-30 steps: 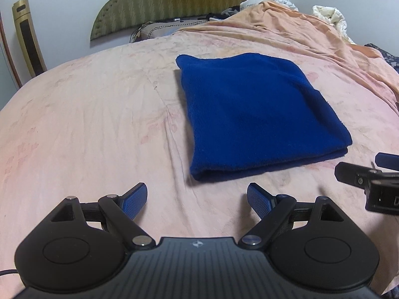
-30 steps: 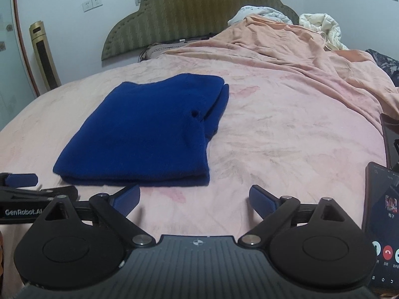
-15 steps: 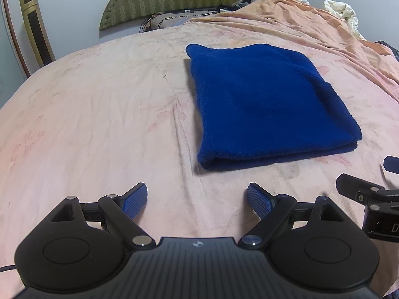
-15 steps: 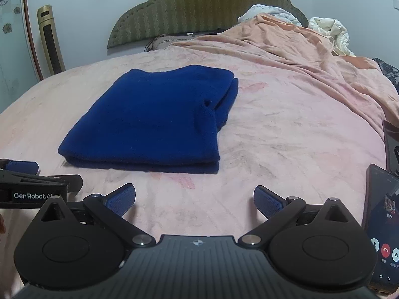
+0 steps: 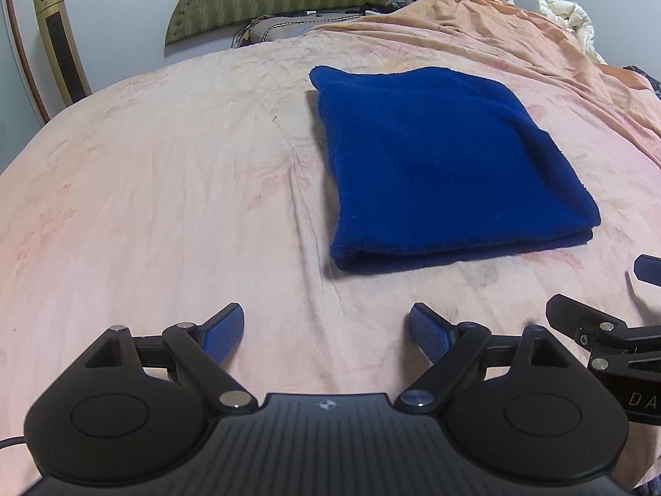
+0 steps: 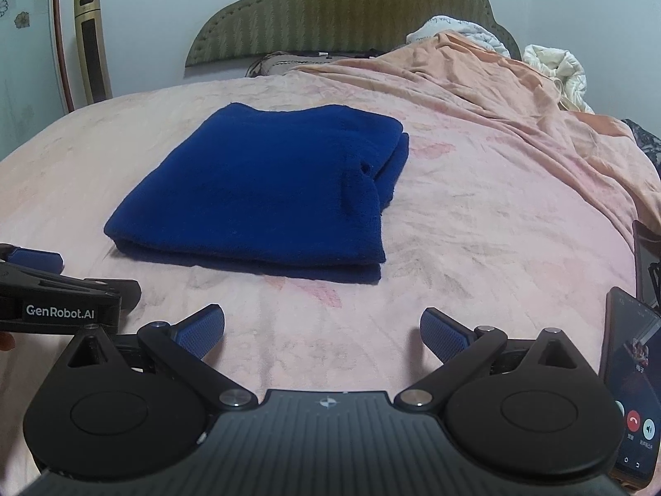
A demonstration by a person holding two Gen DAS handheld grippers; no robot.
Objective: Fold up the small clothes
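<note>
And here's the blue garment, lying flat on the bed in a tidy rectangle, layers stacked at the near edge, which reads as a fold that's essentially complete. The left tool hangs low over the pink sheet short of that near edge, its blue pads spread wide with nothing between them. Same story on the right tool: jaws wide apart, empty, set back from the cloth and not touching it. Both sit side by side, each one's tip peeking into the other's view, so the pair looks parked rather than reaching. On the right-hand side of the garment there's a small tuck where one layer bulges beside the thicker roll; that could want a smoothing pass. A phone lies on the bed just right of the right tool, screen lit, well clear of the cloth, so it shouldn't interfere
</note>
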